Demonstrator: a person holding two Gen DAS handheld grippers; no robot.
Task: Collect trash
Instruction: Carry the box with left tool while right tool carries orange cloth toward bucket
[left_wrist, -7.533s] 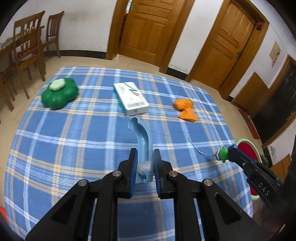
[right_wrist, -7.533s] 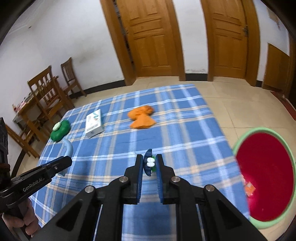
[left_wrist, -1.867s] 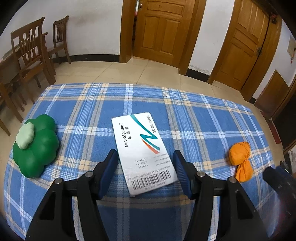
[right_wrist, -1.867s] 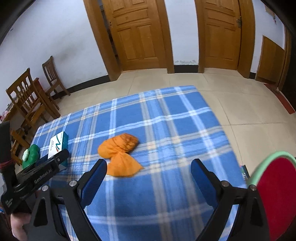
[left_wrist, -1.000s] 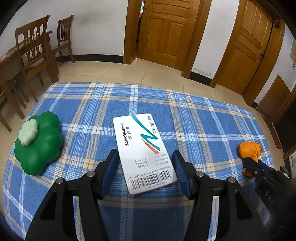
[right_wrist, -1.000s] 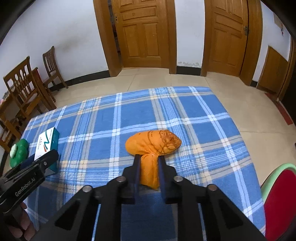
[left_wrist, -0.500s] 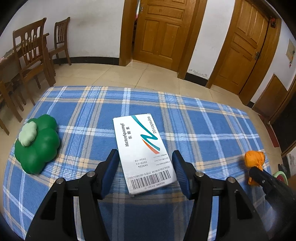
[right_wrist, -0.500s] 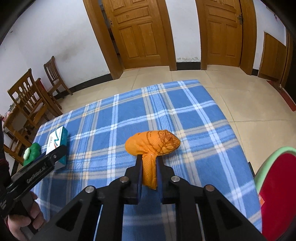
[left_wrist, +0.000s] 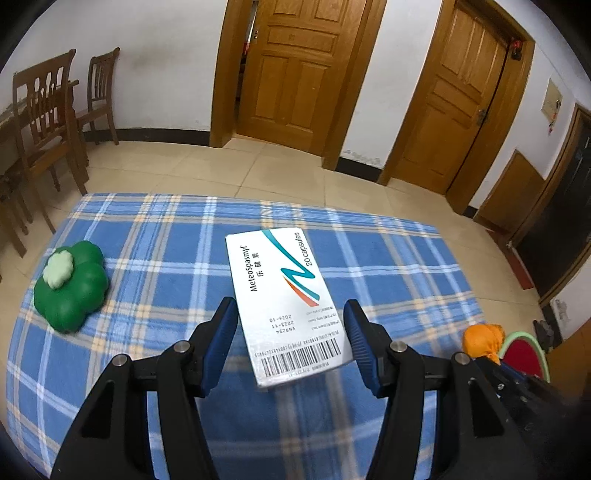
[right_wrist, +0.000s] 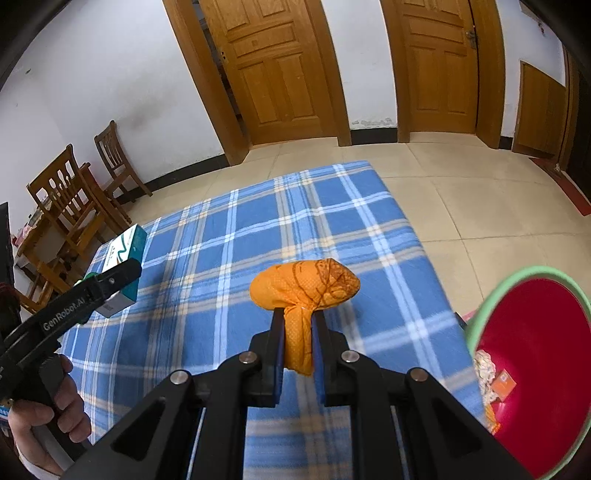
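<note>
With my right tool (right_wrist: 298, 332) clamped on the orange bag (right_wrist: 303, 286), left of the red bin (right_wrist: 532, 369), and my left tool (left_wrist: 290, 339) gripping the medicine box (left_wrist: 284, 299), either may slip from a shallow grip, I judge.

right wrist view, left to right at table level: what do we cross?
person's hand → left gripper holding the medicine box → orange bag in the right gripper → red bin
</note>
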